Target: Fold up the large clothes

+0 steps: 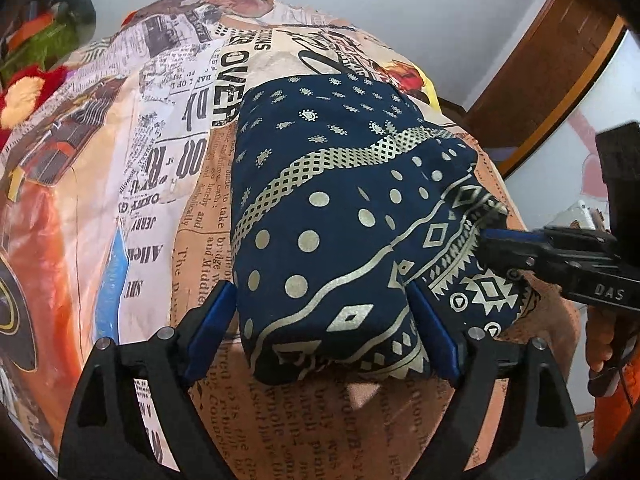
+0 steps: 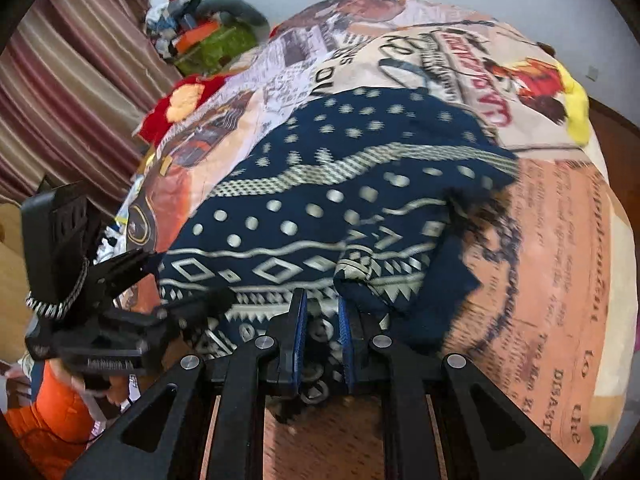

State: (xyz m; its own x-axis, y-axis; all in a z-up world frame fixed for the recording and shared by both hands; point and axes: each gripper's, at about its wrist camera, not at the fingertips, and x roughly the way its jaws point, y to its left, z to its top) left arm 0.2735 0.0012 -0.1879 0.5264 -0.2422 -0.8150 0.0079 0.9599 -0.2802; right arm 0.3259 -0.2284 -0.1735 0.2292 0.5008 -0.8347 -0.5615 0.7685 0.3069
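A navy garment with cream dots and geometric bands lies folded into a thick bundle on the newspaper-print bedspread. My left gripper is open, its blue pads on either side of the bundle's near end. My right gripper is shut on the garment's near edge; the garment spreads away from it. The right gripper also shows in the left wrist view at the bundle's right side. The left gripper shows at the left of the right wrist view.
A red and yellow soft toy and a pile of clutter sit at the bed's far left. A striped curtain hangs left. A wooden frame stands beyond the bed at right. An orange sleeve is near the bed's edge.
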